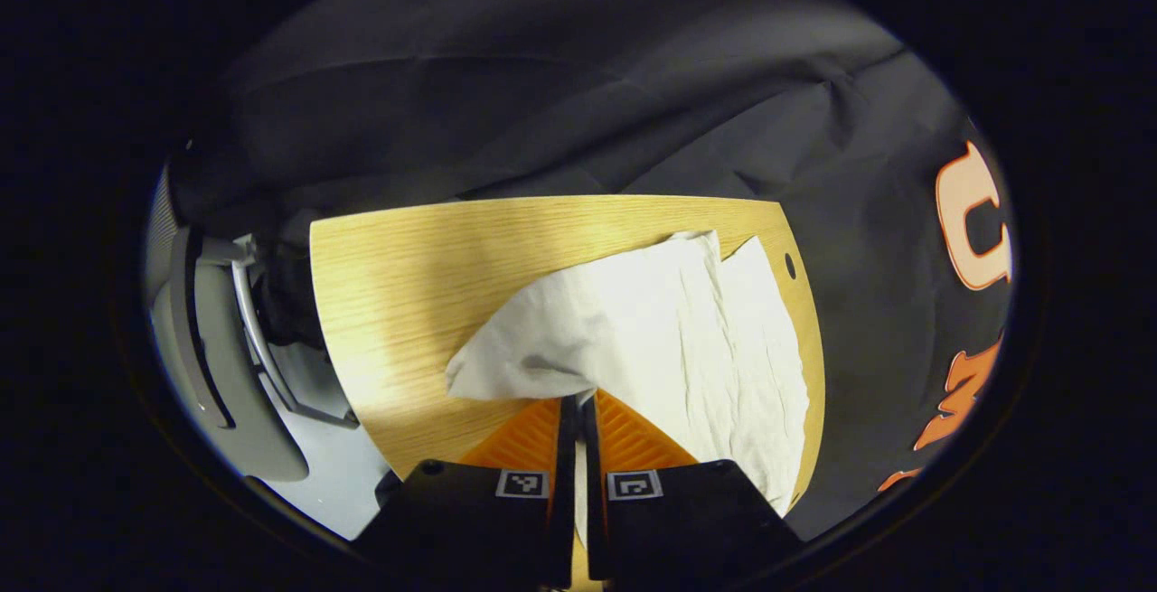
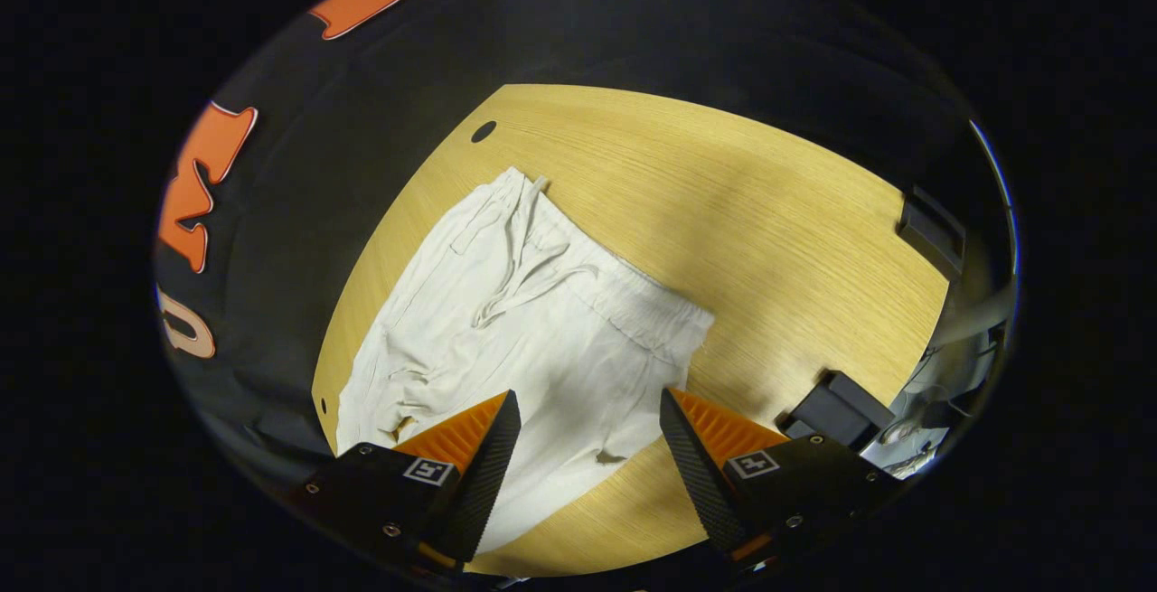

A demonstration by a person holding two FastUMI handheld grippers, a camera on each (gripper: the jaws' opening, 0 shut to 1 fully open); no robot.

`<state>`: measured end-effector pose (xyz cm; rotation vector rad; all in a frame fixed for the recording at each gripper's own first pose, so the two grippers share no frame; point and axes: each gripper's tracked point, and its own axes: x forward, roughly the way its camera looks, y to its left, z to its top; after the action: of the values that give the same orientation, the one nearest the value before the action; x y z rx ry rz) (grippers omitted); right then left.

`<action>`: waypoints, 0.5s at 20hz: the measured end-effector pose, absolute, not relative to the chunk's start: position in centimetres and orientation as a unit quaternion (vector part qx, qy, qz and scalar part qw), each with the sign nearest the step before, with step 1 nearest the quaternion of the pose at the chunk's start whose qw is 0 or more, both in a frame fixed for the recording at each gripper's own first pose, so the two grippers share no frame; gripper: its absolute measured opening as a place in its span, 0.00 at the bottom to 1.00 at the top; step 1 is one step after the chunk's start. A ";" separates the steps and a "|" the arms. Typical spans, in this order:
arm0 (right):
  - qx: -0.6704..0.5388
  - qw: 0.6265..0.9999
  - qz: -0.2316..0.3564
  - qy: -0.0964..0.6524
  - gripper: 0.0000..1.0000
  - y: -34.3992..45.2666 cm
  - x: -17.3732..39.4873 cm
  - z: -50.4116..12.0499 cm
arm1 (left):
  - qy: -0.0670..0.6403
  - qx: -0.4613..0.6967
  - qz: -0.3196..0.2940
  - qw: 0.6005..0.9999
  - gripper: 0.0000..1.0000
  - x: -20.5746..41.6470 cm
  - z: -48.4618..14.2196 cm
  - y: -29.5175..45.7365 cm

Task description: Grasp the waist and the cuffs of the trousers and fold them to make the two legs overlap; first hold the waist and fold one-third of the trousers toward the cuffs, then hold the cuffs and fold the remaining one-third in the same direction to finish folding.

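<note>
Now: left gripper (image 1: 578,402) clenched on a fold of the trousers (image 1: 660,321) | right gripper (image 2: 587,429) released, hovering above the trousers (image 2: 506,321) | trousers lie along the table (image 2: 768,212) edge by the cloth wall.

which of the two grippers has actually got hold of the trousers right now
The left gripper: its fingers are closed together, pinching a lifted fold of the trousers. The right gripper hangs wide open above the cloth.
</note>
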<state>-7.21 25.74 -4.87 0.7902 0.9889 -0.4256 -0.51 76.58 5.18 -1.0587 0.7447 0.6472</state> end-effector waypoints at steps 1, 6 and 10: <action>0.370 0.784 -0.199 0.458 0.94 25.9 -7.3 -5.0 | 0.339 -0.476 0.296 0.755 0.10 -0.6 6.0 76.6; 0.385 0.778 -0.212 0.448 0.94 26.1 -7.5 -5.4 | 0.323 -0.465 0.274 0.777 0.06 -0.3 7.4 76.9; 0.390 0.776 -0.234 0.437 0.94 25.5 -7.8 -5.7 | 0.324 -0.464 0.239 0.789 0.07 0.2 9.8 77.0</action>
<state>-7.76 25.51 -5.70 0.8432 0.9446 -0.5069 0.25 76.96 9.84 -0.9997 0.6973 0.5149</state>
